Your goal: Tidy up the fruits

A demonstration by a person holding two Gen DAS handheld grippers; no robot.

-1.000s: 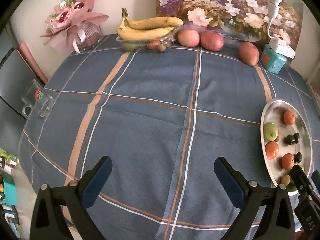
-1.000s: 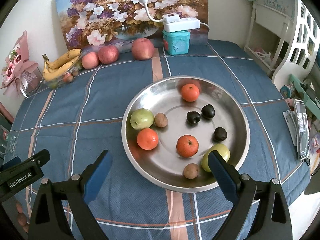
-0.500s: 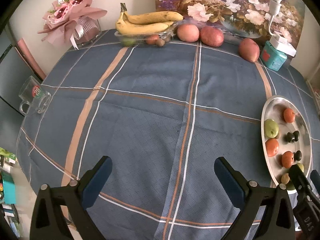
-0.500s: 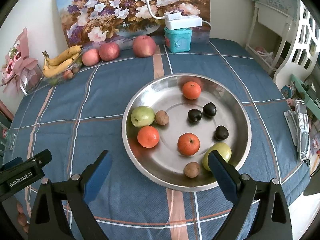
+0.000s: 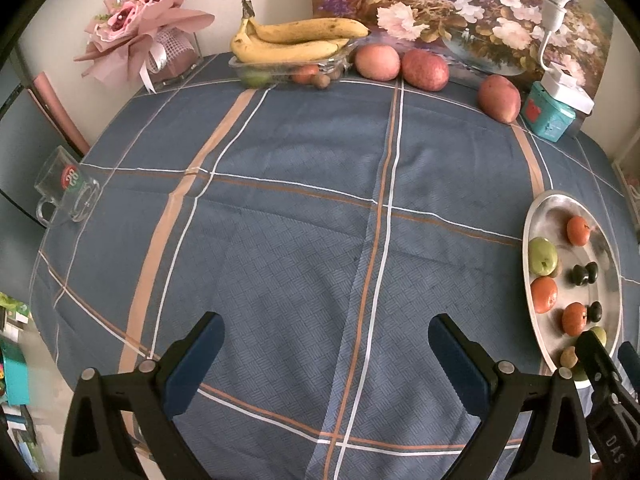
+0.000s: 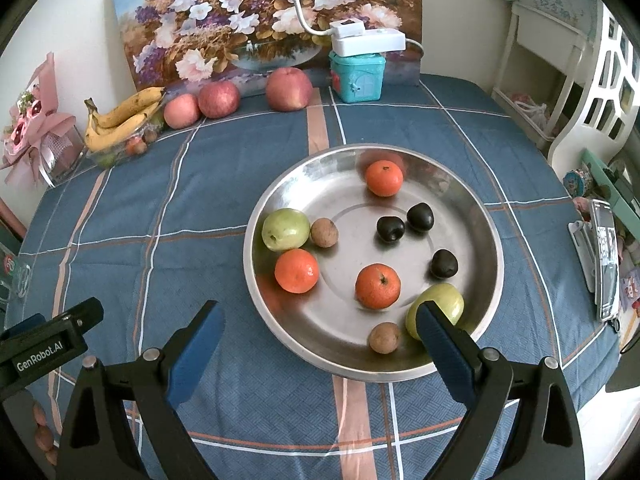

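Note:
A round steel plate (image 6: 486, 216) sits on the blue checked tablecloth and holds three oranges (image 6: 377, 285), two green fruits (image 6: 285, 229), three dark plums (image 6: 390, 229) and two small brown fruits (image 6: 324, 232). My right gripper (image 6: 320, 330) is open and empty at the plate's near rim. My left gripper (image 5: 326, 338) is open and empty over bare cloth, with the plate (image 5: 536, 216) at its far right. Bananas (image 5: 296, 40) lie on a clear tray (image 5: 240, 67) at the back, beside three red apples (image 5: 424, 69).
A glass mug (image 5: 66, 194) stands at the left table edge. A pink bouquet (image 5: 140, 36) is at the back left. A teal box (image 6: 357, 76) with a white lamp stands before the flower painting (image 6: 256, 16). A phone (image 6: 606, 256) lies at the right.
Both cameras have drawn back and tilted slightly; the bananas and apples sit lower in the left view, the plate lower in the right view. Both grippers stay open.

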